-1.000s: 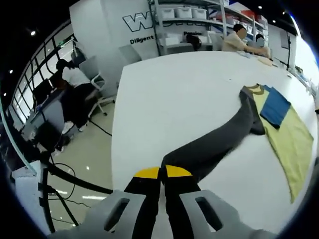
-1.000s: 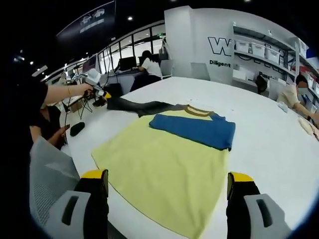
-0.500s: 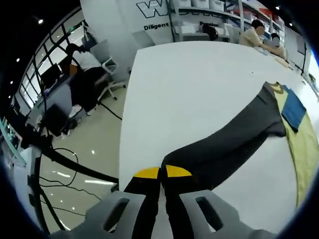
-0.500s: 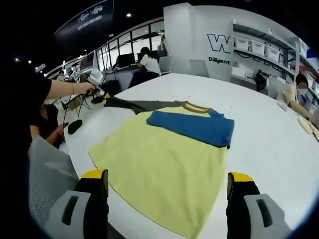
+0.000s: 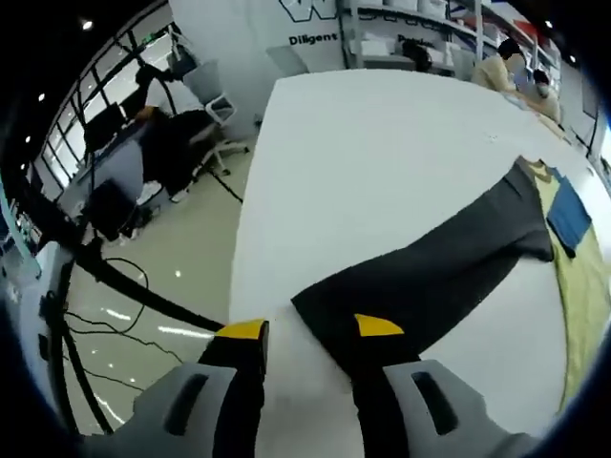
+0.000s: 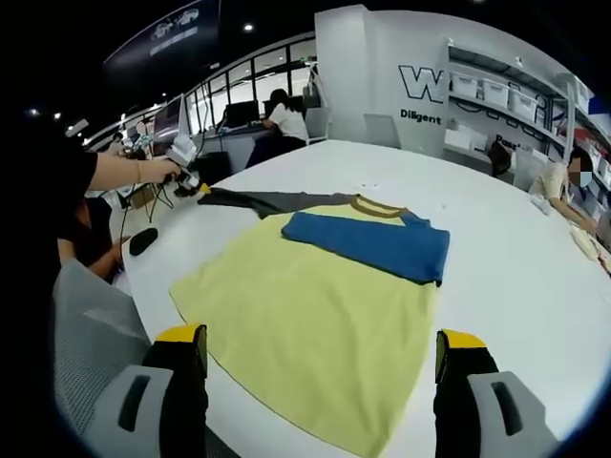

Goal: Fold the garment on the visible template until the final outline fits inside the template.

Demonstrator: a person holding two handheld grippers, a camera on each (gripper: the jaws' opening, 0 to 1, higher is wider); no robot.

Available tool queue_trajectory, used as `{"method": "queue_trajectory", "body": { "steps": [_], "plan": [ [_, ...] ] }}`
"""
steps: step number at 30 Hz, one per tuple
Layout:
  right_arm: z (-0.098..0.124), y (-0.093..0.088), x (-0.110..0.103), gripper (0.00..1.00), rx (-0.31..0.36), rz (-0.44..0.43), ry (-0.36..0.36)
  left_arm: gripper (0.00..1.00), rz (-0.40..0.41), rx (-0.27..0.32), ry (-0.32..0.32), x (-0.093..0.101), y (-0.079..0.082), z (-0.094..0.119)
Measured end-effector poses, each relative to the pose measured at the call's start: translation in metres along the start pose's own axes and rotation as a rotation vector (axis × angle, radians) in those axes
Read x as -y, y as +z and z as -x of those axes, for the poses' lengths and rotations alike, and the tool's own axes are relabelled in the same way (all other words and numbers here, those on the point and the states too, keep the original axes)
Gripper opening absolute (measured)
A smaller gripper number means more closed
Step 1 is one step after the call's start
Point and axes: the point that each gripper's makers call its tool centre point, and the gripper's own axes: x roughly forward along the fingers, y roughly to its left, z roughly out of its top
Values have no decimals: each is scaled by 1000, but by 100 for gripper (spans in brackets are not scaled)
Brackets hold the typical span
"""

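Item: garment, yellow body with a blue sleeve folded across the chest and a grey sleeve drawn straight out. It lay flat on the white table. In the right gripper view the collar pointed toward 12 o'clock and the hem toward 6, the long axis running collar to hem; the grey sleeve ran off toward 10 o'clock.

Handling, as judged: soft, light, limp cloth, likely to drag and wrinkle. You would best pinch it at the cuff or a hem corner.

Your left gripper stood parted at the grey cuff, its jaws apart and clasping nothing. Your right gripper stood wide over the hem, holding nothing.
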Motion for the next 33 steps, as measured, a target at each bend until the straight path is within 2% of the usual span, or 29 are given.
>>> {"method": "queue_trajectory", "body": {
  "steps": [3, 8, 12, 14, 17, 22, 25, 28, 33],
  "plan": [
    [-1, 1, -2, 99, 2, 4, 4, 43, 49, 30, -32, 4, 0, 5],
    [0, 4, -6, 99, 12, 18, 14, 43, 73, 30, -44, 5, -13, 11],
    [1, 4, -6, 99, 16, 17, 13, 34, 119, 54, -77, 11, -18, 12],
    [2, 4, -4, 99, 18, 16, 8, 32, 145, 45, -101, 19, -24, 13],
    [3, 4, -3, 99, 21, 12, 3, 32, 133, 29, -93, 31, -34, 20],
    [4, 4, -2, 99, 26, 12, -3, 26, 163, 23, -96, 45, -45, 31],
    [4, 3, -1, 98, 24, 12, -11, 19, 161, 24, -96, 50, -47, 35],
    [5, 0, 3, 97, 16, 12, -25, 16, 193, 45, -104, 57, -48, 39],
    [6, -2, 3, 97, 12, 7, -29, 0, 193, 29, -103, 58, -48, 44]
  ]
}}
